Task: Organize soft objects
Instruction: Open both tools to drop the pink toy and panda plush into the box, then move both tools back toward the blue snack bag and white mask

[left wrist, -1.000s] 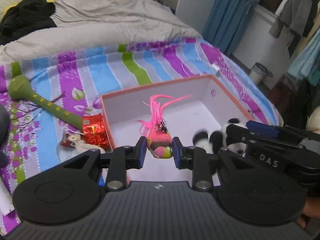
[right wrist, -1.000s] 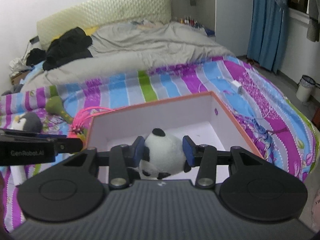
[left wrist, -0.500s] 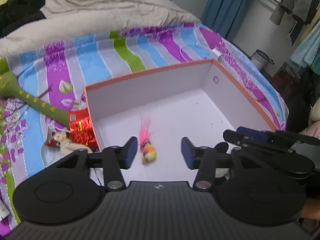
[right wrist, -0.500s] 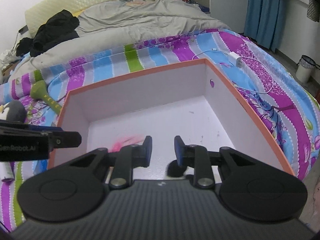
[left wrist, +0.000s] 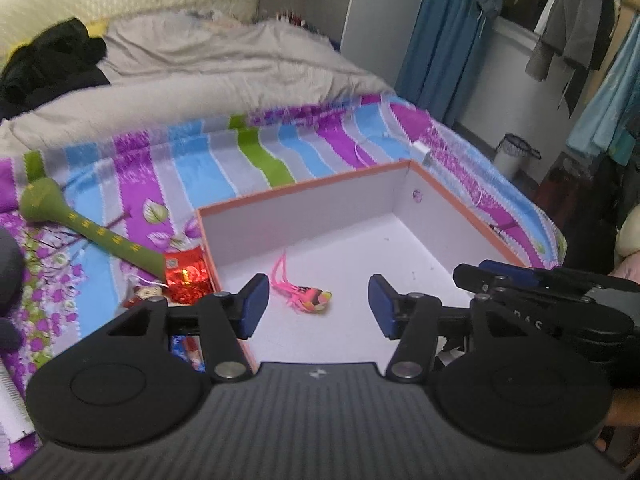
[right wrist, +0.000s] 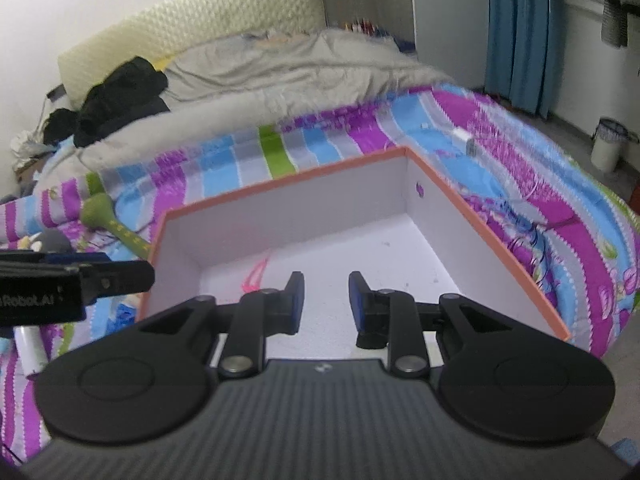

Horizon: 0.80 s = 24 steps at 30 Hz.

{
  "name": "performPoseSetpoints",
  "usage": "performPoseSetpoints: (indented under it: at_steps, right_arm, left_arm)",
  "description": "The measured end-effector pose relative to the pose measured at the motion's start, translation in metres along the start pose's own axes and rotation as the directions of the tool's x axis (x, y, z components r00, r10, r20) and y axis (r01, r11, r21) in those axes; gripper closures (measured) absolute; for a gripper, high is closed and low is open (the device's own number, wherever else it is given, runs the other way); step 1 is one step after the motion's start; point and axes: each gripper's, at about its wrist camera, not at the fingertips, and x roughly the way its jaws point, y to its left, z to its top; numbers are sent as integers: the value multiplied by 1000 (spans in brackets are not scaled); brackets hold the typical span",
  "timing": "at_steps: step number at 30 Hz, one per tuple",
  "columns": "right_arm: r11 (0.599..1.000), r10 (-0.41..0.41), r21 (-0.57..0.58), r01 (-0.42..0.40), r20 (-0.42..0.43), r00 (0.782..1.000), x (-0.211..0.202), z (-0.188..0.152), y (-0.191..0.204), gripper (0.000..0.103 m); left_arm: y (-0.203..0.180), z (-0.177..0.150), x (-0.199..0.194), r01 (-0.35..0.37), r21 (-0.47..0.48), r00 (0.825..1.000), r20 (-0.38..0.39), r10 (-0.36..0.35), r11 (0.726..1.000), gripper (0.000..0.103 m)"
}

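While both grippers, left [left wrist: 316, 306] opening and right [right wrist: 323, 302] parted, hold nothing, "Robot.AI" [right wrist: 28, 301] reads clearly.

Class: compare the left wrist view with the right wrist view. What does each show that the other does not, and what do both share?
Only the left wrist view shows the pink feathered toy's body lying on the box floor and the red foil packet beside the box. Only the right wrist view shows the grey penguin plush's face. Both share the orange-rimmed box, the green mallet toy, and the striped bedspread.
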Motion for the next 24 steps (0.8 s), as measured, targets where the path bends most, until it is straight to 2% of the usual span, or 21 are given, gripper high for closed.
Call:
performPoseSetpoints:
  at_steps: [5, 12, 24]
  right_arm:
    - [999, 32, -2, -32, 69, 997, -36, -5, 9, 74]
    - [998, 68, -20, -65, 155, 986, -89, -15, 20, 74]
    - [994, 104, -36, -99, 183, 978, -137, -54, 49, 74]
  left_arm:
    - [3, -11, -41, -14, 0, 997, 71, 14, 1000, 35]
    - [7, -37, -100, -22, -16, 987, 160, 24, 1000, 33]
    - [18, -90, -176, -22, -45, 971, 236, 32, 999, 31]
